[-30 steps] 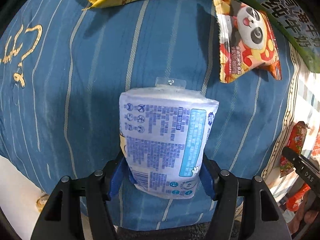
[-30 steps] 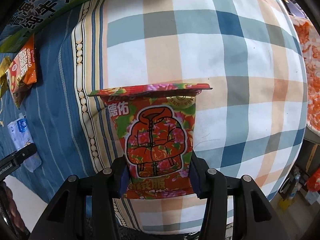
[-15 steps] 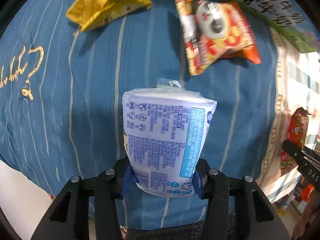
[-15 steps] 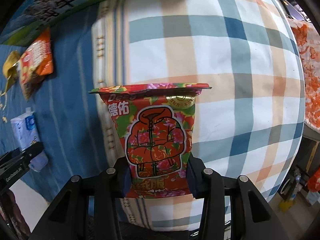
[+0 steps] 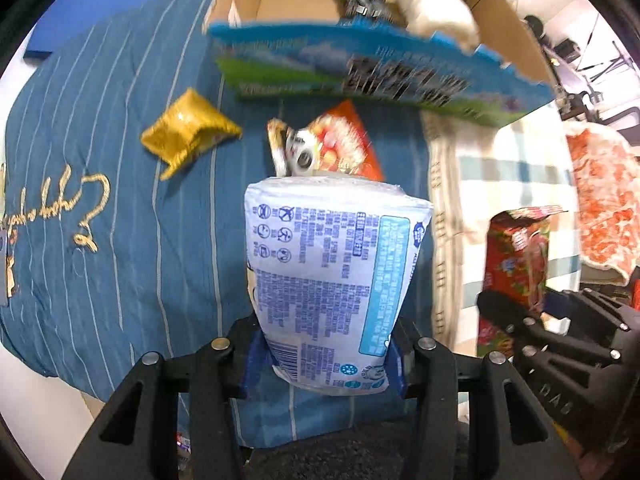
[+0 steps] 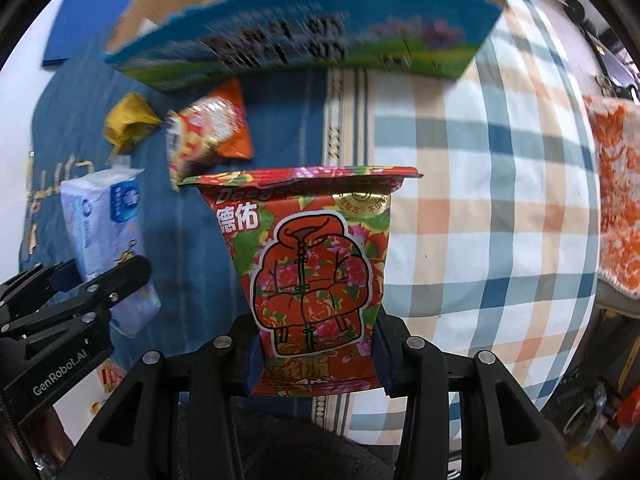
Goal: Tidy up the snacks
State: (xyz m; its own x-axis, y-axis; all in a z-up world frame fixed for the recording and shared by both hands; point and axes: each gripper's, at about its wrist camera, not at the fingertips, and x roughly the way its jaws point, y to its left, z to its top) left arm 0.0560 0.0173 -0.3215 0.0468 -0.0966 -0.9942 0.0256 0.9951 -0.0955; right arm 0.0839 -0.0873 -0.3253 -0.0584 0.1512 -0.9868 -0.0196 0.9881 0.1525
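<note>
Your left gripper [image 5: 326,354] pinches the white-blue pack [image 5: 332,280], your right gripper [image 6: 316,364] pinches the red floral packet [image 6: 316,276], both short of the carton [image 5: 380,56]; yellow pouch [image 5: 188,132] and panda bag [image 5: 324,148] remain on the bed [image 5: 100,240].

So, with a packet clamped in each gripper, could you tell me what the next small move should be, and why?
Probably carry both forward over the open cardboard box and release. The left gripper holds the white-blue packet, the right gripper the red floral packet, and the box lies just ahead.
</note>
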